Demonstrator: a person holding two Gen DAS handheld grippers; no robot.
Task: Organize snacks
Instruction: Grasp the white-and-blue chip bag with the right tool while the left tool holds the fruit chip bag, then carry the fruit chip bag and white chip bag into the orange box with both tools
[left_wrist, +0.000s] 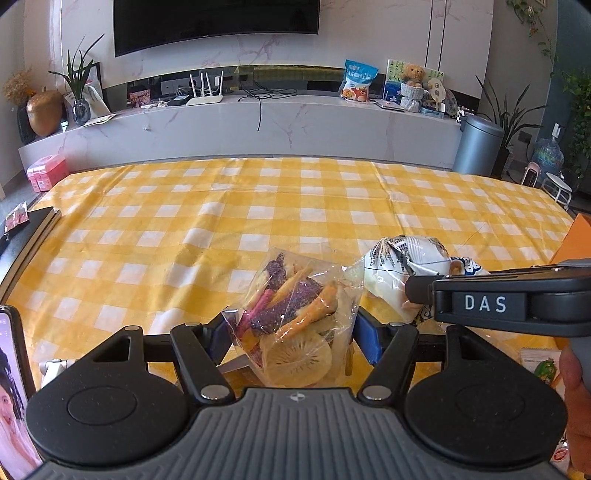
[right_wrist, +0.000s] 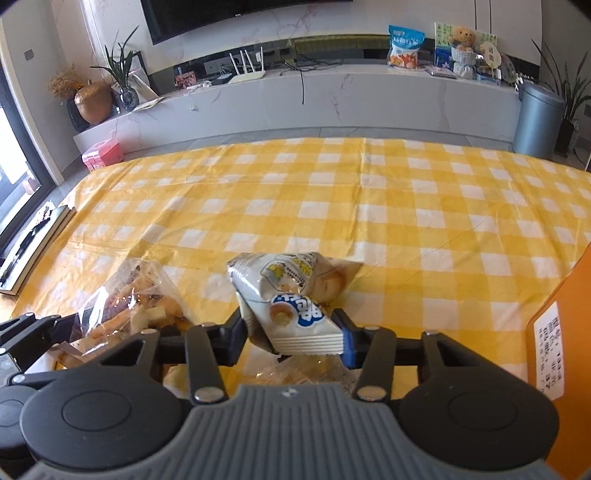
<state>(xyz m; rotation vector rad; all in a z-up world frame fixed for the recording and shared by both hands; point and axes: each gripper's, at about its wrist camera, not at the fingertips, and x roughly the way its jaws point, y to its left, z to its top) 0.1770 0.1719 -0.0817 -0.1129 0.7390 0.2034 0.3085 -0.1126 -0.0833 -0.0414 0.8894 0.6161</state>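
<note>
Clear bag of dried fruit and veggie chips (left_wrist: 291, 325) is sitting between the left gripper (left_wrist: 291, 336) fingers, both blue pads pressing its sides, bag standing upright and sticking up above the fingertips. Kiwi slice is showing at the bag's bottom, purple and orange sticks above it. Left gripper is clamping this bag.

White snack packet with blue print (right_wrist: 295, 310) is sitting between the right gripper (right_wrist: 295, 332) fingers, crimped end toward the camera, pads pinching it from both sides. Right gripper is gripping the packet, its top crumpled and leaning away from the tool. In the left wrist view the same packet (left_wrist: 402, 258) is showing just right of the chip bag, with the right gripper's black body marked DAS (left_wrist: 484, 302) reaching in from the right edge.

From the right wrist view the chip bag (right_wrist: 140, 299) is lying just left of the right gripper, close beside the packet.

Both are over the yellow checked tablecloth (left_wrist: 295, 206). Orange box (right_wrist: 569, 332) is standing right of the right gripper. Phone (left_wrist: 13, 387) is leaning at the far left of the left gripper. A person's fingers (left_wrist: 576, 373) are showing at the right edge.
</note>
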